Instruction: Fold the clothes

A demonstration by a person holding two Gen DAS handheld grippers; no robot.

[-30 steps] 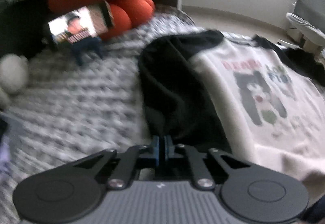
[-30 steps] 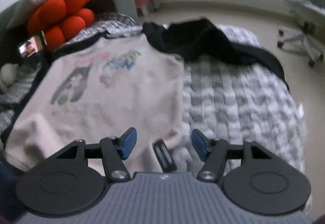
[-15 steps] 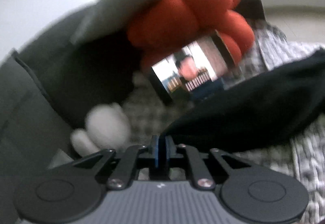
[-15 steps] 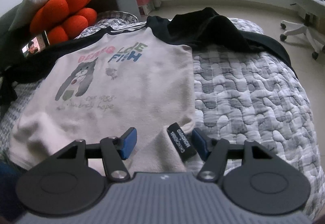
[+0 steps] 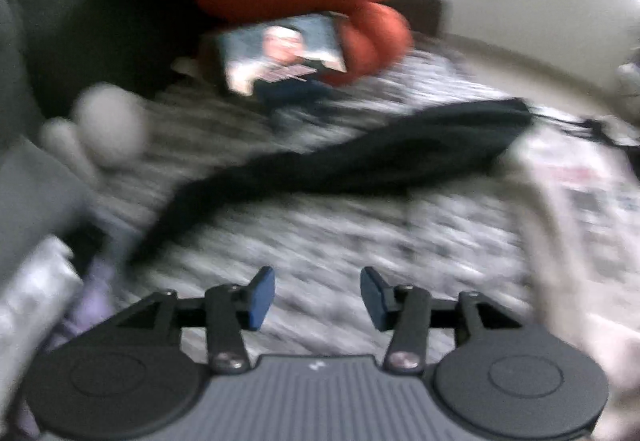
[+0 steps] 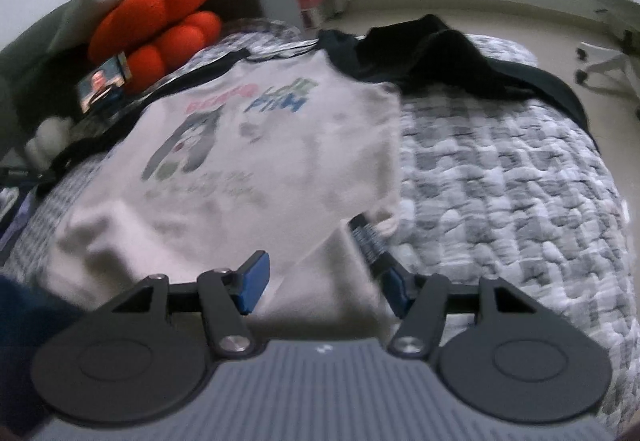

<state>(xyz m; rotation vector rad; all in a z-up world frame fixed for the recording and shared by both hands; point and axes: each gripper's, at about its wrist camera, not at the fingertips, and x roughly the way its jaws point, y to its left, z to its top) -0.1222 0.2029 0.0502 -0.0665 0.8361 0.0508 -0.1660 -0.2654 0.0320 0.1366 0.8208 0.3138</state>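
Two blurred print lines on the shirt end "FISH".

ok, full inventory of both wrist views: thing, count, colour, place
shirt: 1, cream body with cat print and black sleeves, spread flat on the bed
left sleeve: 1, black, stretched out on the quilt, ungripped
dark garment: 1, black, bunched at the far end of the bed
quilt: 1, grey-white check, covers the bed
cushion: 1, orange, lobed, far left by the headboard
phone: 1, lit screen, propped against the cushion
plush: 1, white, left edge of the bed
chair: 1, pale, on the floor at far right
left hand-held gripper: open, over bare quilt
right hand-held gripper: open, astride the shirt hem
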